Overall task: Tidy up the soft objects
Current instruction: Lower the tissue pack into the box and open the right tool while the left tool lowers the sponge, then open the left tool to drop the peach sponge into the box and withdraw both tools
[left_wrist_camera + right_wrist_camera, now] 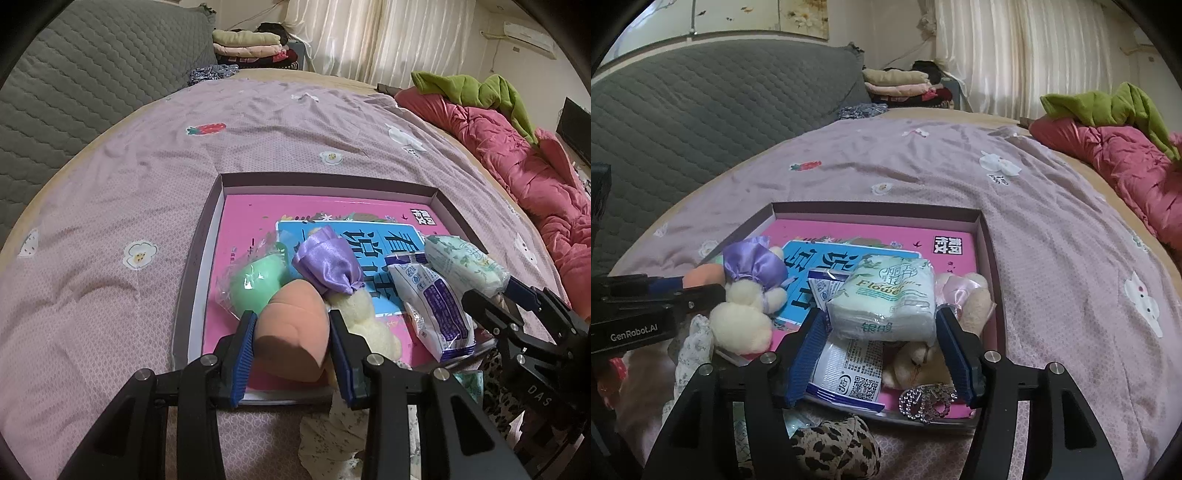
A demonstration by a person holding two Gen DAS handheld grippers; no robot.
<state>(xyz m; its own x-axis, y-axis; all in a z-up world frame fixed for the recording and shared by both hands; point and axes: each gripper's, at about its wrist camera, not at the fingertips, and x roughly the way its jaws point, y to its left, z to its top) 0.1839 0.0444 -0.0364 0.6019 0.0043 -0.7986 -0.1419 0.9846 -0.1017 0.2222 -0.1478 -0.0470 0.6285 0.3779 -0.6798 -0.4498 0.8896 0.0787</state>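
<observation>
Right gripper [881, 345] open around "Flower" tissue pack [886, 299]; left gripper [291, 349] clamps peach sponge [291, 332].

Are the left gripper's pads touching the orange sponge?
Touching. The left wrist view shows both blue pads pressed against the orange sponge, no gap either side.

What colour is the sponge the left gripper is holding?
Peach-orange sponge, clearest in the left wrist view, between the left gripper pads.

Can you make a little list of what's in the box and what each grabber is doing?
box: shallow tray on the bed, pink book inside
left gripper: squeezing the orange sponge
right gripper: jaws around the tissue pack, grip unclear
also in box: green sponge, plush toy in purple dress, blue-white packet
</observation>
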